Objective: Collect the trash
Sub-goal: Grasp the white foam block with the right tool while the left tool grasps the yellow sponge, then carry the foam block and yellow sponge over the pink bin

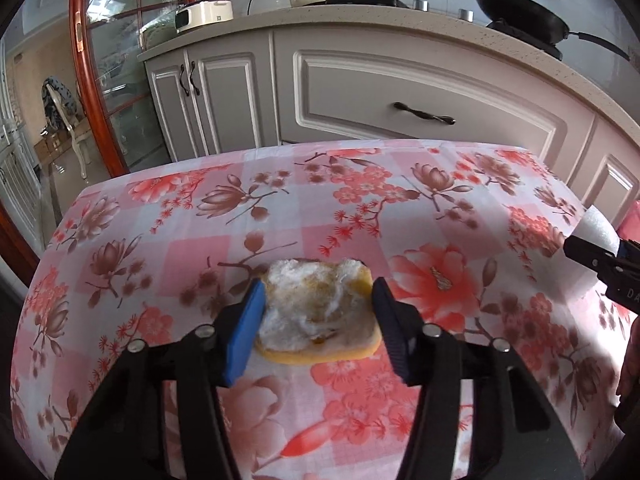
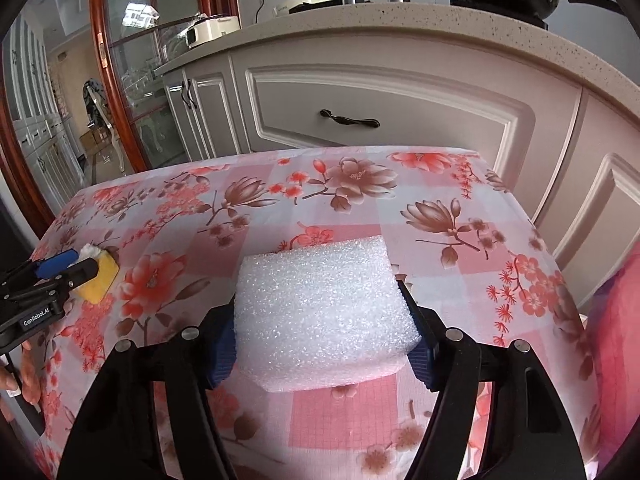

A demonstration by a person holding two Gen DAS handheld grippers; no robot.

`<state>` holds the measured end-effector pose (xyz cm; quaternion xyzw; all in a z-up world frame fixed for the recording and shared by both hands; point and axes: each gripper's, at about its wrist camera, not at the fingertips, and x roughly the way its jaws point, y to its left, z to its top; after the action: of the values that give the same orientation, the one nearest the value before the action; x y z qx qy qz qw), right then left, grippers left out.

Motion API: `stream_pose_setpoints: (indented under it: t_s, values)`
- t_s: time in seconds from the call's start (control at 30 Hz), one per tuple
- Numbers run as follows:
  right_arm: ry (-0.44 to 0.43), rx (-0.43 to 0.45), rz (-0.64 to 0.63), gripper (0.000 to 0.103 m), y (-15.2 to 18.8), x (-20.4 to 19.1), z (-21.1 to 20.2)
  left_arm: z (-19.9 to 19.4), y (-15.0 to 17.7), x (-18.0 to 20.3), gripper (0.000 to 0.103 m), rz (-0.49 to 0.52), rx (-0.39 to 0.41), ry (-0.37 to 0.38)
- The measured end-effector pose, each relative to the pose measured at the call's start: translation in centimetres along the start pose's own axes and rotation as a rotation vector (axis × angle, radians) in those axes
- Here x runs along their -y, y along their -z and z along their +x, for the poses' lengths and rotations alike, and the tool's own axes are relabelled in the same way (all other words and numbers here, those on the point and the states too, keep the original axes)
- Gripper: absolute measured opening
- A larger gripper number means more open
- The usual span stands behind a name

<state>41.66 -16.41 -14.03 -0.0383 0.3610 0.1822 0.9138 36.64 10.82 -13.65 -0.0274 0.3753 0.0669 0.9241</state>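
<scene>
Two task items on a counter (image 1: 168,216) draped in glossy pink-and-white checked cloth (image 2: 328,408) printed with red and brown flowers.

Left gripper (image 1: 318,320): jaws partly closed around a yellow sponge (image 1: 318,320), blue pads touching its left and right sides. Sponge roughly square, flat, soft-edged, top covered in a worn, fuzzy grey-white scouring layer with matted fibres. Lying flat on the cloth, near-centre of the counter in the left wrist view.

Right gripper (image 2: 322,320): jaws about half open, clamped on a white foam block (image 2: 320,304), pads pressing its left and right faces. Block thick, rectangular, rounded corners, grainy closed-cell surface that glitters in the light. Bottom resting on the cloth, right of the sponge.

Right wrist view shows the left gripper (image 2: 86,266) at the far left edge with the sponge (image 2: 100,280) poking out yellow beyond the tips; fingers (image 2: 24,364) of a hand visible below it. Left wrist view shows the right gripper's black tip at the right edge against the foam block (image 1: 598,226).

Beyond the counter's far edge: white panelled cabinets (image 1: 400,92) with dark curved handles, speckled stone worktop (image 2: 440,20), black pan (image 1: 520,12) on a burner, cream appliance (image 1: 204,14) plugged in at the far left. Red-brown wooden door frame (image 1: 80,60) with glass panes at left.
</scene>
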Motion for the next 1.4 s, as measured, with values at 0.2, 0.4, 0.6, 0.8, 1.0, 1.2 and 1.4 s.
stream_pose_setpoints:
  t_s: [0.2, 0.4, 0.6, 0.8, 1.0, 1.2, 1.4]
  values:
    - [-0.008, 0.033, 0.007, 0.066, 0.9, -0.6, -2.8, -2.1, 1.4, 1.2, 0.017, 0.034, 0.02, 0.016]
    - [-0.015, 0.046, 0.021, 0.066, 2.4, -1.0, -5.4, -4.1, 3.2, 0.7, 0.021, -0.005, 0.021, 0.057]
    - [-0.025, 0.048, 0.049, 0.066, 3.3, -1.1, -6.6, -5.1, 3.4, -0.8, 0.071, -0.081, 0.017, 0.065]
    - [-0.037, 0.045, 0.056, 0.066, 3.1, -1.2, -6.3, -2.3, 1.9, -0.2, 0.074, -0.073, -0.025, 0.055]
    - [-0.049, 0.044, 0.069, 0.066, 2.5, -0.8, -5.5, 0.5, 0.7, 0.3, 0.079, -0.053, -0.064, -0.005]
    - [-0.072, 0.049, 0.076, 0.066, 2.3, -1.3, -5.2, 1.9, 0.4, -0.7, 0.052, -0.075, -0.111, 0.017]
    - [-0.079, 0.049, 0.061, 0.066, 3.1, -2.2, -6.1, 0.5, 1.3, -0.3, 0.032, -0.051, -0.083, 0.035]
